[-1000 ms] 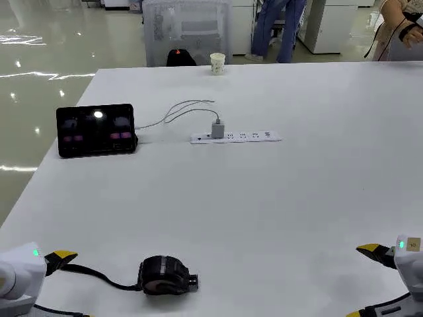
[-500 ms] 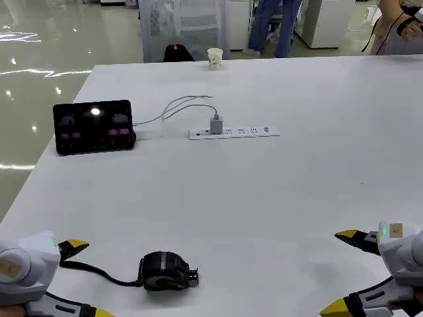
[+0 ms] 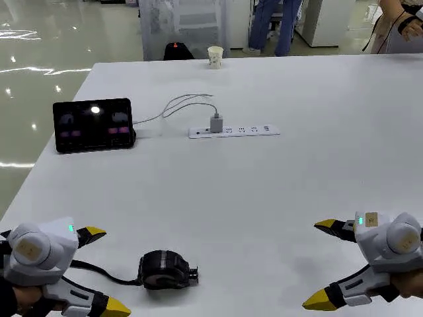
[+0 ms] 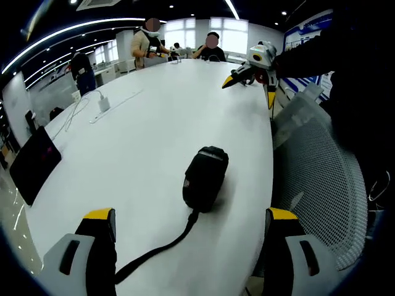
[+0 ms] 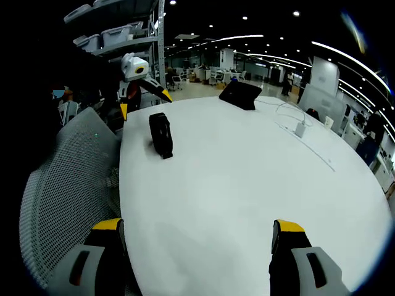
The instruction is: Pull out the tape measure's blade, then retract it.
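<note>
Your tape measure (image 3: 164,270), a black round case, sits on the white desk (image 3: 264,185) near its front edge, towards your left side. A black strap (image 3: 92,269) trails from the case across the desk to your left gripper (image 3: 106,269). In the left gripper view the strap passes down between the two yellow-tipped jaws. Those jaws stand wide apart with nothing clamped in them, and the case lies just ahead of them, not touched.

Your right gripper (image 3: 320,263) is well apart from the tape measure, on the far right of the desk's front edge. Its jaws are spread wide too and hold nothing. In the right gripper view the case lies off to the left with bare desk between.

Farther back on the desk, a dark tablet (image 3: 94,125) stands propped on the left. A white power strip (image 3: 234,131) with a charger (image 3: 217,123) plugged in lies near the middle. A thin cable (image 3: 178,105) loops from the charger towards the tablet. A paper cup (image 3: 215,57) stands at the far edge.
</note>
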### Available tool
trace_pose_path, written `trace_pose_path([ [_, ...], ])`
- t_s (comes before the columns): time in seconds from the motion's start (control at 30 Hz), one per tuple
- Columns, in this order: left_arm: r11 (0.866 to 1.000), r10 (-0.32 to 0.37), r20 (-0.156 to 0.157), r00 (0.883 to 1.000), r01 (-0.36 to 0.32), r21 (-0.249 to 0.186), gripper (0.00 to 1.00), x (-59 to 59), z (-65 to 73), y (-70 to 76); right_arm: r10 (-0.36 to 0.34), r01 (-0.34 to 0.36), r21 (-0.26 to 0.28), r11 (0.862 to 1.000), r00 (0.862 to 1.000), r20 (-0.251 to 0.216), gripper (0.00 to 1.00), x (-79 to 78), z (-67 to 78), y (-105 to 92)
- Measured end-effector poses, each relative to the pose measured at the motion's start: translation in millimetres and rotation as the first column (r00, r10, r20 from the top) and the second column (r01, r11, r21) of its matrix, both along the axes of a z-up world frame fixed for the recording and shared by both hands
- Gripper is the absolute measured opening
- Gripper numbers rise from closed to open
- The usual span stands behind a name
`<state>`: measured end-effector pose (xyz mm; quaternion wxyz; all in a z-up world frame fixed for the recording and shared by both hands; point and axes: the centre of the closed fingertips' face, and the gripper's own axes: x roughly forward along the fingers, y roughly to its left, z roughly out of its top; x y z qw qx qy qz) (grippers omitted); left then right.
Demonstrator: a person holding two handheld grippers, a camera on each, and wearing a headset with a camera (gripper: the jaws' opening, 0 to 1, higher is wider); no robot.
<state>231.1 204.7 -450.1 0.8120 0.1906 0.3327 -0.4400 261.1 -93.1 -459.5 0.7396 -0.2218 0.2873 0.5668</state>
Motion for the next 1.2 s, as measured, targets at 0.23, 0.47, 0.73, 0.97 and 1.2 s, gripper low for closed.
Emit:
trace_pose_path([
  [0.23,0.999,-0.047,0.001,0.999,0.047,0.014,0.97,10.1,-0.7,-9.0,0.035,-0.035,0.005,0.999,0.999,-0.001,0.99,0.2,-1.4,20.0],
  [0.47,0.994,-0.100,-0.004,0.995,0.100,0.035,0.96,16.3,-4.6,-18.6,0.071,-0.071,0.006,0.997,0.997,0.001,0.99,-0.3,-2.7,38.4],
  [0.73,0.991,-0.123,-0.020,0.992,0.124,0.054,0.92,22.9,-10.2,-31.9,0.120,-0.120,0.013,0.993,0.993,-0.003,0.99,-0.9,-4.8,63.5],
  [0.97,0.985,-0.151,-0.025,0.988,0.152,0.080,0.90,25.2,-13.2,-41.3,0.112,-0.112,0.014,0.994,0.994,-0.006,0.99,3.2,-8.8,79.7],
  [1.2,0.976,-0.187,-0.032,0.982,0.189,0.111,0.88,23.1,-18.6,-51.5,0.142,-0.142,-0.009,0.990,0.990,-0.002,0.99,2.6,-15.2,92.5],
])
